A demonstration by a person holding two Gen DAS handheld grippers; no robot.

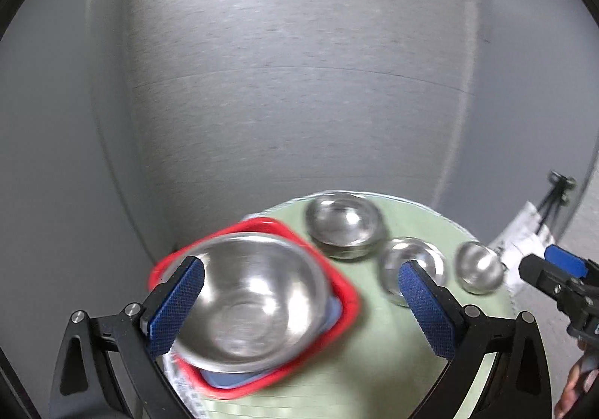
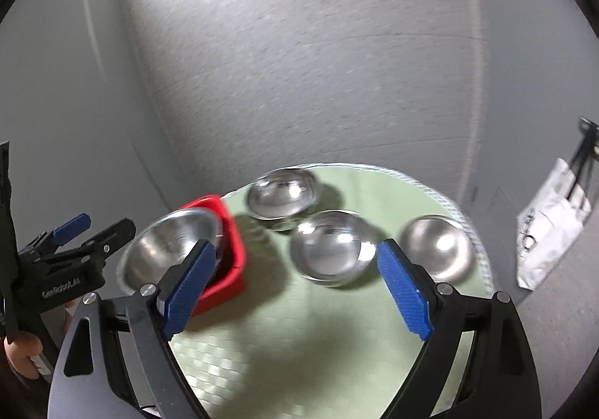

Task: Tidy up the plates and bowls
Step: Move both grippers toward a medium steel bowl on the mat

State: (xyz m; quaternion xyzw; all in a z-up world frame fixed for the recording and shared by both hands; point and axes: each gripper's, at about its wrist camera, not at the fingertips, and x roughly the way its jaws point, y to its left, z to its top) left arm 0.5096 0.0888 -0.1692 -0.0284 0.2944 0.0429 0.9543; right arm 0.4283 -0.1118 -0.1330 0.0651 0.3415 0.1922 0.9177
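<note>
A large steel bowl (image 1: 251, 303) (image 2: 168, 254) rests in a red square plate (image 1: 348, 291) (image 2: 232, 231), with a blue plate (image 1: 224, 379) under it. Farther back a steel bowl (image 1: 344, 224) (image 2: 282, 194) sits on what looks like another. A mid-size bowl (image 1: 411, 265) (image 2: 331, 246) and a small bowl (image 1: 481, 267) (image 2: 438, 248) stand to the right. My left gripper (image 1: 301, 269) (image 2: 75, 239) hovers open over the large bowl, its right pad well off the rim. Just short of the mid-size bowl, my right gripper (image 2: 295, 248) (image 1: 554, 269) is open and holds nothing.
Everything stands on a round table with a pale green mat (image 2: 299, 325) whose edge curves close behind the bowls. A grey wall rises right behind. A white bag (image 2: 543, 231) (image 1: 524, 231) hangs on a tripod off the right edge. A hand holds each gripper.
</note>
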